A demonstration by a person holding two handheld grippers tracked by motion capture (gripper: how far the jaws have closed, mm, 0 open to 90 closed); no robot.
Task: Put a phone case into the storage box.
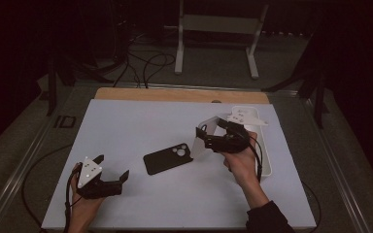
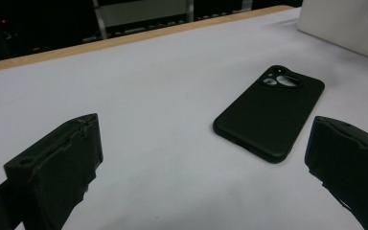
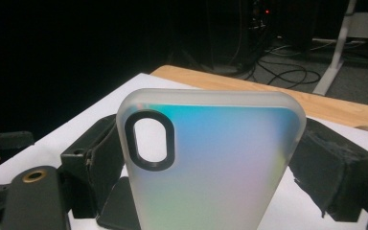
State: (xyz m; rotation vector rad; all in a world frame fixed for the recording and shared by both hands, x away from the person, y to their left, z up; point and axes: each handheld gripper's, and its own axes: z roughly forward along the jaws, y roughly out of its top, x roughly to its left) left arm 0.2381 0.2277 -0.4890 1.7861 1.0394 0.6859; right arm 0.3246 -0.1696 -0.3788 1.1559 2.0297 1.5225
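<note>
Our right claw (image 3: 206,158) grips the frosted phone case (image 3: 211,163) aloft, the left claw (image 2: 196,163) gapes wide, and the black phone (image 2: 270,112) waits uncovered on the counter (image 1: 141,121).

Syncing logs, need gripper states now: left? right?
Left gripper: open, empty, black phone lying ahead.
Right gripper: shut on translucent phone case, lifted off the table.

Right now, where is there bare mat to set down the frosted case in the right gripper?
The wide far-left stretch of the white mat, beyond the black phone, is bare. So is the near strip between the left gripper and the right hand. It is crowded at the right by the white tray.
</note>
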